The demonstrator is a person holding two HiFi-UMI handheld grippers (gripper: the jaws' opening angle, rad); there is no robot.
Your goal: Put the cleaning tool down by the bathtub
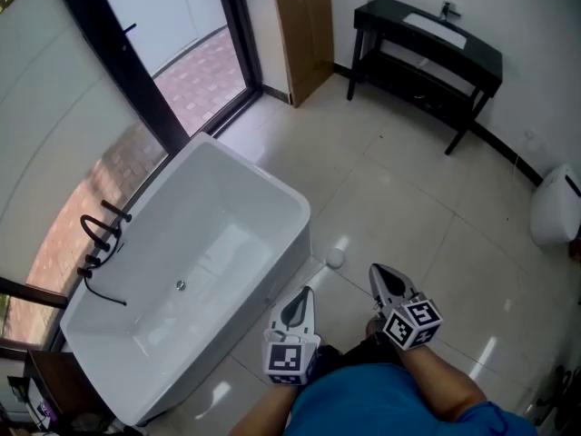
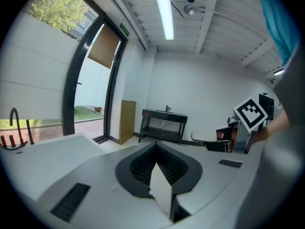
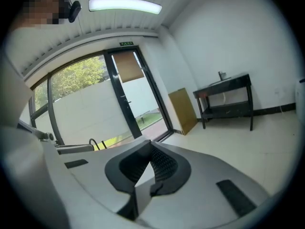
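Close before the blue shirt [image 1: 381,398], holding the left gripper [image 1: 305,294] and the right gripper [image 1: 377,275] side by side above the floor tiles [image 1: 408,198], both with jaws pressing together and gripping nothing. Just ahead, lying on the floor beside the near corner of the white bathtub [image 1: 259,178], the cleaning tool [image 1: 335,258], showing only as a small white round thing. Farther off, standing against the wall, a black table [image 1: 472,57] carrying a sink [image 1: 436,30].

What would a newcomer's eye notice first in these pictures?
The white rectangular bathtub fills the left of the head view, beside the glass door. A black washstand with a sink stands against the far wall. At the bottom, the left gripper and right gripper are shut and empty.
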